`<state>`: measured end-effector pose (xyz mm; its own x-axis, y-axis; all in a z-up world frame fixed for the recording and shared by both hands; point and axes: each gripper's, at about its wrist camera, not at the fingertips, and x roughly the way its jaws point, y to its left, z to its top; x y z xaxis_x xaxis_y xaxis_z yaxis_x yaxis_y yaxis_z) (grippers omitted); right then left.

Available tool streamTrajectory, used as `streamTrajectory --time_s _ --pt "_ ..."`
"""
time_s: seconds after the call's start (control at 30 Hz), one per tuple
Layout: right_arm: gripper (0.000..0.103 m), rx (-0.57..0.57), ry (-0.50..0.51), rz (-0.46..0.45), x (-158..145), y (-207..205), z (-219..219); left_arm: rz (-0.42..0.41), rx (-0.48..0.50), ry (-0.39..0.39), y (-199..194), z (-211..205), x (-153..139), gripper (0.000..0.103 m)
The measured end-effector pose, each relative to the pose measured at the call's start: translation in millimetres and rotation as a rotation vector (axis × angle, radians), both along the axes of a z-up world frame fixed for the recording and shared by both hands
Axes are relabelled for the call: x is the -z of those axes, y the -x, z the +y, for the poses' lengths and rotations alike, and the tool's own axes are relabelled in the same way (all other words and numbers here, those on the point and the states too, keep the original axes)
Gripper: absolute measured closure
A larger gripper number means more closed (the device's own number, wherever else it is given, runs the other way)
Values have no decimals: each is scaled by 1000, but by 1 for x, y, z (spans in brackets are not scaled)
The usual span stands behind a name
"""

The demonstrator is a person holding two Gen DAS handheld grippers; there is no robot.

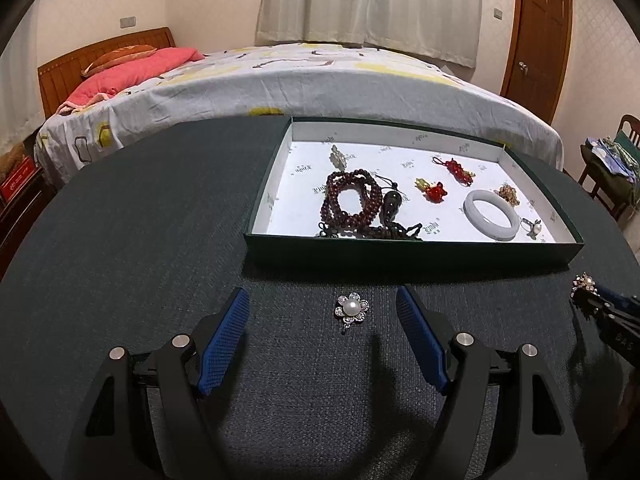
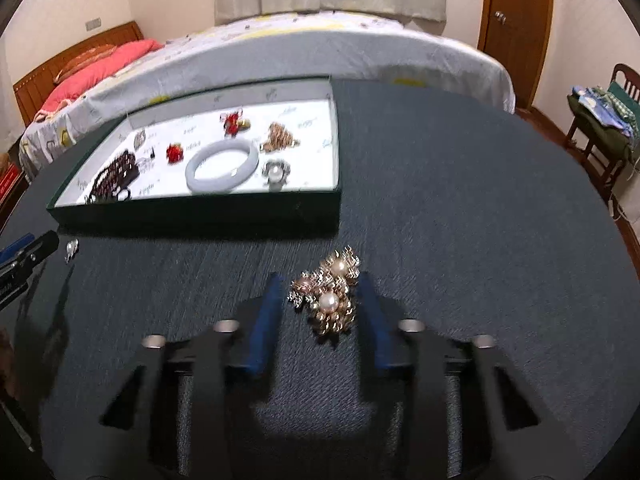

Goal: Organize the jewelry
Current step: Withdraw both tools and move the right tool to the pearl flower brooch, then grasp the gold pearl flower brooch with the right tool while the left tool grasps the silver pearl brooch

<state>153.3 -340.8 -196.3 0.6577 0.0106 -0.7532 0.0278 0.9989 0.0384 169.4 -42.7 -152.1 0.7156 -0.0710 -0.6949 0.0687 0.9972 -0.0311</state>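
Note:
A dark green tray (image 1: 408, 250) with a white floor holds dark red bead strands (image 1: 352, 200), a white bangle (image 1: 490, 216), red charms (image 1: 434, 192), a gold piece and a pearl ring. The tray shows in the right wrist view too (image 2: 200, 212). My left gripper (image 1: 322, 300) is open just above the table, with a silver pearl flower brooch (image 1: 352, 309) lying between its fingertips. My right gripper (image 2: 322, 284) is open around a gold pearl brooch (image 2: 330, 296) that touches its right pad; the brooch also shows in the left wrist view (image 1: 585, 282). That view is motion-blurred.
A round table with a dark green cloth (image 1: 120, 240) carries everything. A bed (image 1: 280, 80) stands right behind it. A wooden door (image 1: 540, 32) is at the back right and a chair with clothes (image 2: 600, 120) at the right.

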Motion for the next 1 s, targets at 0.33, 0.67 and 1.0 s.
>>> streamTrajectory --time_s 0.33,0.67,1.0 --pt "79 -10 -10 -12 -3 3 4 21 18 5 -4 -3 4 30" --pt "87 -27 -15 -24 -8 2 7 55 40 17 -11 -3 11 44" --pt "87 -38 -37 -24 -7 1 9 98 73 36 -16 -5 16 71"
